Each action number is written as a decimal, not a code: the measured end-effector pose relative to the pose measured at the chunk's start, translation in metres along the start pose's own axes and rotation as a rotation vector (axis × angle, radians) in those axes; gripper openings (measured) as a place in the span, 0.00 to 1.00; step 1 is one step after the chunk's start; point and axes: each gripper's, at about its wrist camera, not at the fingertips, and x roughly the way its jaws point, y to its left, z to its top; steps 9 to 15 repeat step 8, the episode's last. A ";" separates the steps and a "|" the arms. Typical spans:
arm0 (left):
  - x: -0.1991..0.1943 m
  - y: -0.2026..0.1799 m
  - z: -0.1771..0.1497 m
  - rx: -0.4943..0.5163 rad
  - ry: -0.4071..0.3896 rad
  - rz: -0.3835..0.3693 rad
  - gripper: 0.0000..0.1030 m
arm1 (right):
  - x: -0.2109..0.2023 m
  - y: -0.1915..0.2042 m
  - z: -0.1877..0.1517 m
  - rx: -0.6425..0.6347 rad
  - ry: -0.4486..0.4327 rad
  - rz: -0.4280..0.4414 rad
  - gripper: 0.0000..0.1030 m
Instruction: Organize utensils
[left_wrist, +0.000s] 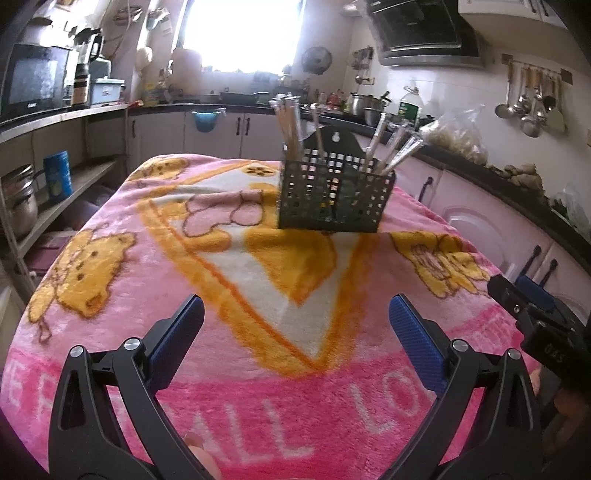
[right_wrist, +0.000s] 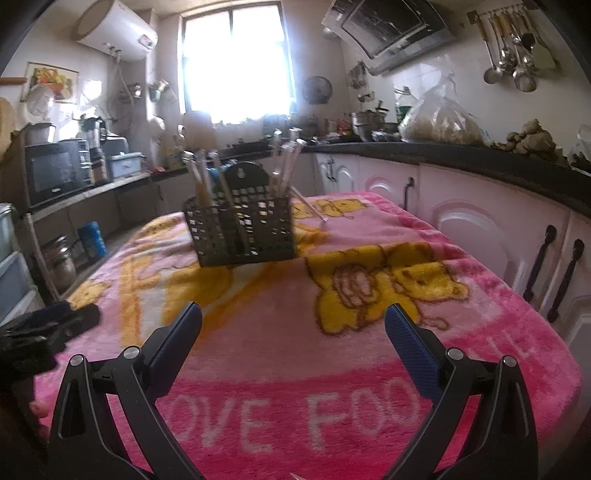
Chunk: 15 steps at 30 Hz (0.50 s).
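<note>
Pink cartoon blanket (left_wrist: 110, 295) is covering the table; in the left wrist view one dark perforated utensil caddy (left_wrist: 334, 201) is standing upright mid-table, handles sticking up from it — too blurred to count. Left gripper (left_wrist: 295, 321) is hovering with jaws wide apart, gripping nothing.

Right wrist view: the caddy (right_wrist: 242, 234) is sitting ahead-left, one utensil (right_wrist: 310, 206) lying beside it; right gripper (right_wrist: 293, 325) is gaping, empty.

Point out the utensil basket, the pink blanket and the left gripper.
utensil basket (left_wrist: 332, 203), left wrist view, on its perforated front wall.
pink blanket (left_wrist: 258, 398), left wrist view, on a bare pink band near the lettering.
left gripper (left_wrist: 295, 317), left wrist view, midway between its open fingertips.
</note>
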 end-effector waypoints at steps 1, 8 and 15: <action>0.001 0.005 0.004 -0.006 0.003 0.014 0.89 | 0.007 -0.005 0.003 -0.010 0.026 -0.047 0.94; 0.074 0.085 0.065 0.007 0.151 0.265 0.89 | 0.100 -0.100 0.025 0.097 0.366 -0.354 0.94; 0.074 0.085 0.065 0.007 0.151 0.265 0.89 | 0.100 -0.100 0.025 0.097 0.366 -0.354 0.94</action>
